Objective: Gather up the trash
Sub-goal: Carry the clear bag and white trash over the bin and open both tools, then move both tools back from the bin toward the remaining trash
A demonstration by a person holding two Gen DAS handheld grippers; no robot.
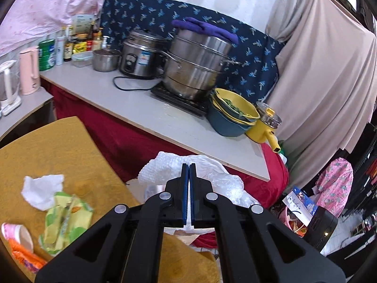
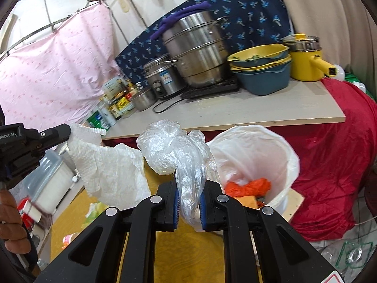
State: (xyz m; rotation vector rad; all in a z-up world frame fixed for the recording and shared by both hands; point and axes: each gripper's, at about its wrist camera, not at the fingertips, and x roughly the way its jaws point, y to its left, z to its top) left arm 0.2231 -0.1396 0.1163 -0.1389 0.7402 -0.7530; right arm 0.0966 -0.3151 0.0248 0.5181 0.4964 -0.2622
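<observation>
Right gripper (image 2: 189, 202) is clamped on a crumpled clear plastic bag (image 2: 174, 151); I see the film bunched between the blue pads (image 2: 176, 208), most of it ballooning above the fingertips. Bag hangs just left of the white-lined trash bin (image 2: 286, 165), near its rim, not inside. Bin already has orange wrapper scraps (image 2: 247, 186) at the bottom.

Left gripper (image 1: 189, 172) has its pads pressed together on a white textured paper towel (image 1: 162, 165); from the right wrist view the sheet (image 2: 110, 165) droops from its tip (image 2: 63, 132), beside the plastic bag. My holding hand (image 2: 11, 226) shows at the left edge.

Still on the yellow-brown table (image 1: 70, 151), left wrist view: a crumpled white tissue (image 1: 40, 188), a green-yellow snack wrapper (image 1: 66, 219) just beside it, a pink paper cup (image 1: 16, 233) lying on its side, and an orange wrapper (image 1: 23, 254) at the frame edge.

Behind: a light countertop (image 1: 132, 108) over red cloth (image 2: 329, 165), carrying a tall steel steamer pot (image 1: 198, 66) with a purple cloth (image 1: 207, 28) on top, a rice cooker (image 1: 139, 54), stacked yellow-and-blue basins (image 1: 231, 115), and a small yellow pot (image 1: 266, 127). Bottles and jars (image 1: 77, 42) sit at the far left end of the counter.
</observation>
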